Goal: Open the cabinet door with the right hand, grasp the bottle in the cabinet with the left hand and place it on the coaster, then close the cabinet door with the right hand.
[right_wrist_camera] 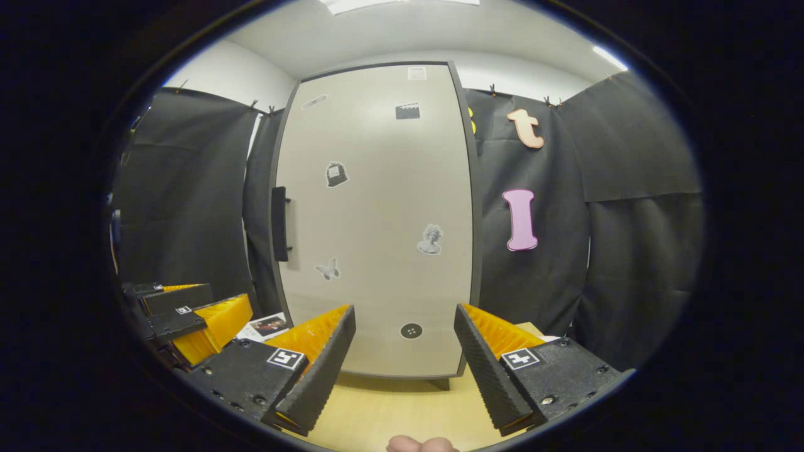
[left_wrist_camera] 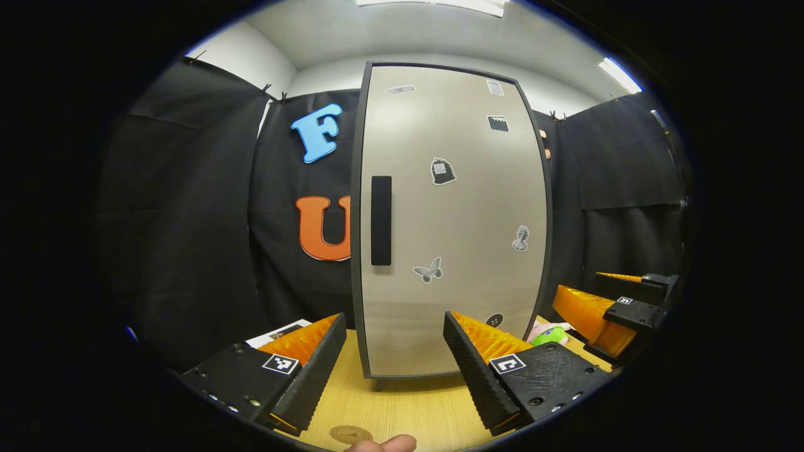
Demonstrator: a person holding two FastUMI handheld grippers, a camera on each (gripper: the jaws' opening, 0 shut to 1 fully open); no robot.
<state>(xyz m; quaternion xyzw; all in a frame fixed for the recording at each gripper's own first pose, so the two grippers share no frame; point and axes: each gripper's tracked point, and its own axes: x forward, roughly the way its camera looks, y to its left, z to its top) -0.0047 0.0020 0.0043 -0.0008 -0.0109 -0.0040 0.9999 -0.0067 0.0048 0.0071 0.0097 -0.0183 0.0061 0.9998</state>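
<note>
A tall cabinet stands on the wooden table with its beige door closed, so its inside is hidden. The door carries small stickers and a black vertical handle on its left edge. My left gripper is open and empty, a short way in front of the door's lower part. A round brown coaster lies on the table just below it. In the right gripper view the same door and handle face me, and my right gripper is open and empty before the door's bottom.
The right gripper hovers at the far right of the left gripper view, near a green and pink object. A printed card lies on the table left of the cabinet. Black cloth walls close in on both sides.
</note>
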